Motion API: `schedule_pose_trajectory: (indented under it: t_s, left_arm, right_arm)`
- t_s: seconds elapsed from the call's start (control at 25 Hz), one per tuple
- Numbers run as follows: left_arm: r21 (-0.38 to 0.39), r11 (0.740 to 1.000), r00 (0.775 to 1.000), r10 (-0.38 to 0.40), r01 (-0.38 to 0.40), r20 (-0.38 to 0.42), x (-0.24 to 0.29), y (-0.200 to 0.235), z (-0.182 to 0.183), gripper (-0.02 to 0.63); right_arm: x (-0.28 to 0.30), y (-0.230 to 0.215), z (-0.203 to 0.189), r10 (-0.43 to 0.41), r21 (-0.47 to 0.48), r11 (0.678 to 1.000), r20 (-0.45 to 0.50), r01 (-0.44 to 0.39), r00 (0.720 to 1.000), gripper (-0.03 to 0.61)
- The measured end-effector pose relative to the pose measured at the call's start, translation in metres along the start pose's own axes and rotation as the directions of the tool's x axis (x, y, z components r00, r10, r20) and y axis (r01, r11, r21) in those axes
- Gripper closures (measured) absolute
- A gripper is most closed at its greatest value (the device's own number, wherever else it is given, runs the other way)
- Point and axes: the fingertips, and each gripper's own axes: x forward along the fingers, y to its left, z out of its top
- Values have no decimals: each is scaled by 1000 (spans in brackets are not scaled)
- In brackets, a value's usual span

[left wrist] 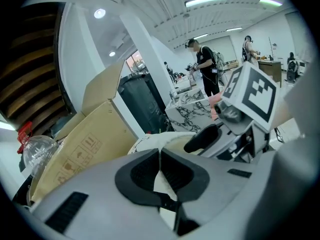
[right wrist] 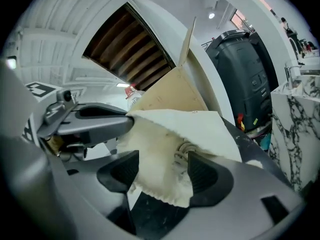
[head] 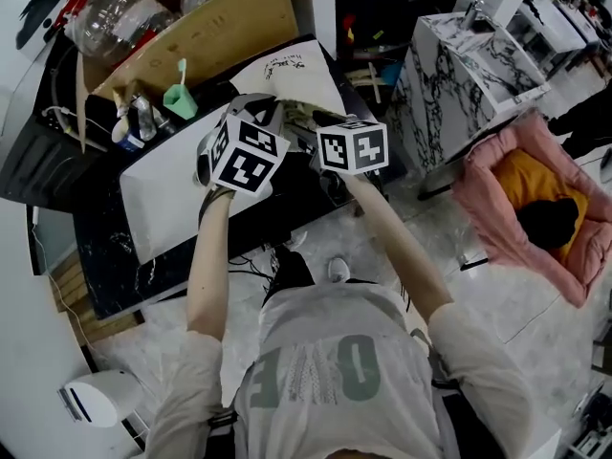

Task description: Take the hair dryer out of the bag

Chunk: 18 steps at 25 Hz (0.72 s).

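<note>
The main risk sits right between the jaws of the right gripper: loose cloth from the bag hangs there in front of whatever lies inside. If the jaws close now, they would likely catch only fabric, or fabric together with the hair dryer, and a pull would drag the whole bag instead of emptying it. A second risk is at the left gripper. It has only a thin fold of the rim, so a hard tug from the other side could pull that fold out and let the mouth fall shut.

The right gripper's 2 jaws stand well apart and grip nothing. The frayed edge of the bag's mouth drapes between them, closer to the right pad. The left gripper's jaws are pressed together on a slip of the bag's white cloth, holding the rim up at the mouth's left side.

Just inside the mouth, a small grey ribbed part shows. It is probably the hair dryer, which is otherwise hidden in the bag, so I judge nothing is out yet.

The bag lies on a dark table. Behind the bag stands 1 open cardboard box, and well to the bag's right is a white marbled cabinet.
</note>
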Motion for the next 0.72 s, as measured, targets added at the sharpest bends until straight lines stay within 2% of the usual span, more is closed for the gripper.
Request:
schedule_pose_trajectory:
  t_s: [0.24, 0.52, 0.72]
  left_arm:
    - [-17, 1000, 1000, -14, 14, 19, 3, 7, 4, 577]
    - [-37, 999, 999, -33, 35, 38, 9, 17, 4, 577]
    - [-51, 998, 998, -45, 47, 44, 16, 28, -1, 577]
  right_arm:
    - [32, -21, 16, -80, -55, 996, -99, 75, 992, 273]
    - [64, -38, 13, -99, 8, 995, -201, 103, 975, 273]
    - [84, -49, 13, -147, -23, 989, -258, 146, 955, 273]
